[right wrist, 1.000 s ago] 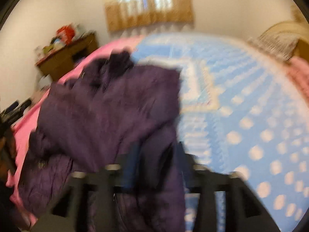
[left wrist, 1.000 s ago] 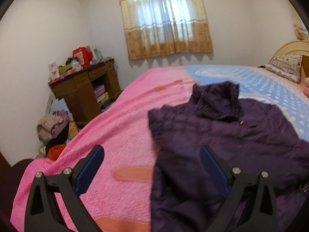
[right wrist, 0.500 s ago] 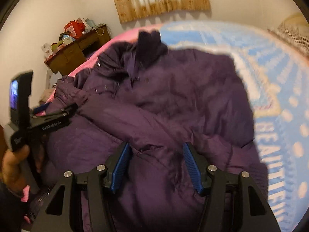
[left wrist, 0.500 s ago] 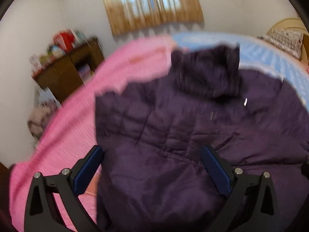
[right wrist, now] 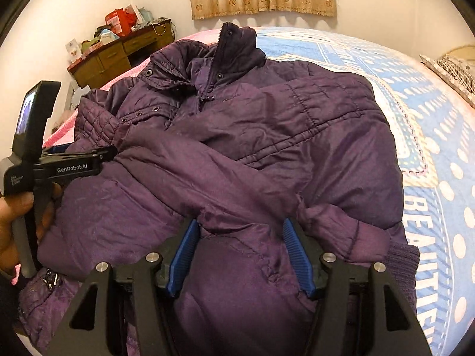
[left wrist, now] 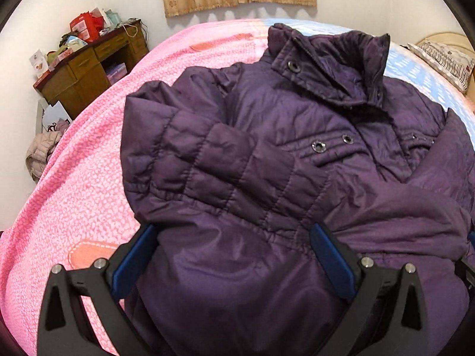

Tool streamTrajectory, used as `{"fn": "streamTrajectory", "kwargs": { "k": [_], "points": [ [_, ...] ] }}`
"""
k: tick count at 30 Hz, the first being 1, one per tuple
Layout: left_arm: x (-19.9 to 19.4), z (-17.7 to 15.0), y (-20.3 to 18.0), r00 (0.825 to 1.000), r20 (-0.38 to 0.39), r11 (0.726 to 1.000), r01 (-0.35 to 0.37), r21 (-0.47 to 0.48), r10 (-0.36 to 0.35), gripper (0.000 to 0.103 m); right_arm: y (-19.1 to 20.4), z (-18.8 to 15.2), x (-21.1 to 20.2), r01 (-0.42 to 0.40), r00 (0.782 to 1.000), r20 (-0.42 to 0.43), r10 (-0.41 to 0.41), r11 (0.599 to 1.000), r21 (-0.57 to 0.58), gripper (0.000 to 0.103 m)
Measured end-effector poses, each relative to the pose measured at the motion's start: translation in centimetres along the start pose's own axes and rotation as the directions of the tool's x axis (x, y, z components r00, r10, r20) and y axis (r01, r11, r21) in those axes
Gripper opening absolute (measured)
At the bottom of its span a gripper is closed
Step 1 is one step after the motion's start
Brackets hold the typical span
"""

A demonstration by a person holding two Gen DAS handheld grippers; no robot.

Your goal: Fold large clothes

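A dark purple quilted jacket [left wrist: 267, 154] lies face up on the bed, collar toward the window, both sleeves crossed over its front. My left gripper [left wrist: 233, 231] hangs open and wide over the jacket's lower left part, fabric lying between its blue pads. In the right wrist view a hand holds that left gripper [right wrist: 109, 151] side-on at the jacket's left edge. My right gripper [right wrist: 240, 225] sits low over the jacket [right wrist: 267, 136] just below the crossed sleeve. Its jaws are opening, with flat jacket fabric between the pads, not pinched. The knit cuff [right wrist: 400, 255] lies to its right.
The bed has a pink cover [left wrist: 83, 184] on the left and a blue dotted cover [right wrist: 439, 148] on the right. A cluttered wooden desk [left wrist: 89, 68] stands by the far left wall with clothes piled on the floor [left wrist: 41, 154]. A pillow [left wrist: 445, 56] lies at the headboard.
Both grippers came down and in over the jacket. The right one carried a sleeve across and laid it on the front. The left view swung from the pink cover onto the jacket.
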State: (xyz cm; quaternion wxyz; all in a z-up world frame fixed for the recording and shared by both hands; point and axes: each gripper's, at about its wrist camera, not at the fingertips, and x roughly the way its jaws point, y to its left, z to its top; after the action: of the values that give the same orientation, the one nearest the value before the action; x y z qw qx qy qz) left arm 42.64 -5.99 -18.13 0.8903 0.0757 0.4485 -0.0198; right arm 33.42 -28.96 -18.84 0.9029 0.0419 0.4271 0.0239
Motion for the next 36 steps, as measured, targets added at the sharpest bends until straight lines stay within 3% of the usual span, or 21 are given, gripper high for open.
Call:
{"fn": "streamTrajectory", "kwargs": {
  "k": [36],
  "points": [
    [0.2, 0.3, -0.4, 1.000, -0.002, 1.000, -0.024, 0.010, 0.024, 0.103, 1.3, 0.1, 0.4, 0.088, 0.996, 0.000, -0.089, 0.994, -0.067, 0.062]
  ]
}}
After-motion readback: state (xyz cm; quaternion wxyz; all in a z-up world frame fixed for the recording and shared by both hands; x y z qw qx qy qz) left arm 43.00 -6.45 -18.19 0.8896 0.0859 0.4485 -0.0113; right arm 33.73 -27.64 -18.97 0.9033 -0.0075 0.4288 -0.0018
